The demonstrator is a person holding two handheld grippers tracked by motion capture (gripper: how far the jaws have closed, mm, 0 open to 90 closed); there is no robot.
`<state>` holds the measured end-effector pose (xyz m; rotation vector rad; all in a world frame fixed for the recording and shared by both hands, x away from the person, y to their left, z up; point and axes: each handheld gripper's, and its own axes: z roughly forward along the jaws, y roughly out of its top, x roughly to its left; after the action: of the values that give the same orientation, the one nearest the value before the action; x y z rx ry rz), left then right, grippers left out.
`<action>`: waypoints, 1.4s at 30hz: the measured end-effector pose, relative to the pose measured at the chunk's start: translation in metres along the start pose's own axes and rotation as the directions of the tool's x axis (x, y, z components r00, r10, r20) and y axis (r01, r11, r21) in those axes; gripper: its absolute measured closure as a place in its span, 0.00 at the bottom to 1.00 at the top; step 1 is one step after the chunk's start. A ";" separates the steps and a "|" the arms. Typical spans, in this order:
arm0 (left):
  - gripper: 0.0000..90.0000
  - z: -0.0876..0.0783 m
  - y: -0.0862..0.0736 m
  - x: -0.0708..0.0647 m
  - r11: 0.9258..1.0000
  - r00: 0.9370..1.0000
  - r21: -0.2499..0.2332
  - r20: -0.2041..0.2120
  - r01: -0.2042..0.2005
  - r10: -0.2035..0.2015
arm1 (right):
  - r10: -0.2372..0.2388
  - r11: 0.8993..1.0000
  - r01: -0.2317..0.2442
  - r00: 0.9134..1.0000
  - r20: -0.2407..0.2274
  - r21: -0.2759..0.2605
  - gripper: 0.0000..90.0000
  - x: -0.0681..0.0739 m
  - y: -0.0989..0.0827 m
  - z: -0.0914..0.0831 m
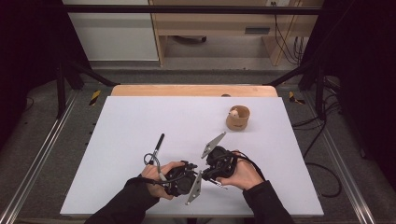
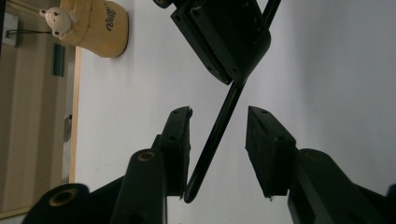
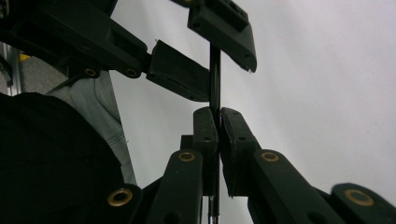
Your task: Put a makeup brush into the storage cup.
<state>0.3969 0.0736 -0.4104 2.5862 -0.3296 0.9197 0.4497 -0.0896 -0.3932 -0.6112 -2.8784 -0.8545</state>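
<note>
High view: the person's two hands are meeting near the front edge of the white rectangular table board (image 1: 140,121). The right gripper (image 1: 211,173) is holding a thin black rod-shaped pen (image 1: 219,185) beside the left gripper (image 1: 189,175). A second slim black pen (image 1: 159,142) is lying on the board, left of and beyond the hands. A tan wooden cup-shaped holder with a small white bear figure (image 1: 237,118) is standing well beyond the hands, to the right.

Left gripper view: the left gripper (image 2: 218,119) is standing partly open, its jaws flanking the rod-shaped pen (image 2: 217,135) without pressing it. Risk: if the jaws close off-centre, the slanted pen is likely to twist or slip. The holder (image 2: 100,28) is carrying dark script lettering, too small to read.

Right gripper view: the right gripper (image 3: 218,113) is clamping the pen (image 3: 215,77) fully. Risk: releasing before the left gripper's jaws seat would drop the pen onto the board. No brand is legible.
</note>
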 end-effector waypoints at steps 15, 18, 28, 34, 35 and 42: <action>0.89 0.002 0.001 -0.003 0.998 0.998 0.008 0.018 -0.067 0.067 | -0.003 1.000 0.003 1.000 -0.015 0.007 0.95 0.001 0.001 0.002; 0.91 0.002 0.001 -0.004 0.997 0.996 0.008 0.028 -0.080 0.080 | -0.012 1.000 0.012 1.000 -0.020 0.015 0.95 0.001 0.001 0.001; 0.95 0.003 0.002 -0.007 0.994 0.993 0.014 0.049 -0.108 0.107 | -0.017 1.000 0.018 0.999 -0.027 0.012 0.95 0.002 0.000 0.002; 0.95 0.001 -0.001 -0.005 0.997 0.996 0.020 0.053 -0.068 0.067 | -0.007 1.000 0.007 1.000 -0.008 -0.027 0.92 0.002 -0.001 -0.004; 0.95 0.001 -0.001 -0.005 0.997 0.996 0.020 0.053 -0.068 0.067 | -0.017 0.999 0.017 1.000 0.004 -0.043 0.90 0.000 -0.002 -0.007; 0.95 0.003 -0.011 -0.001 0.999 0.997 0.028 0.060 0.041 -0.042 | 0.043 0.986 -0.029 0.996 0.083 -0.163 0.77 -0.008 -0.009 -0.028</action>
<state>0.4010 0.0821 -0.4161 2.6386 -0.2809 0.8383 0.4520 -0.1144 -0.3752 -0.7311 -2.8826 -1.0909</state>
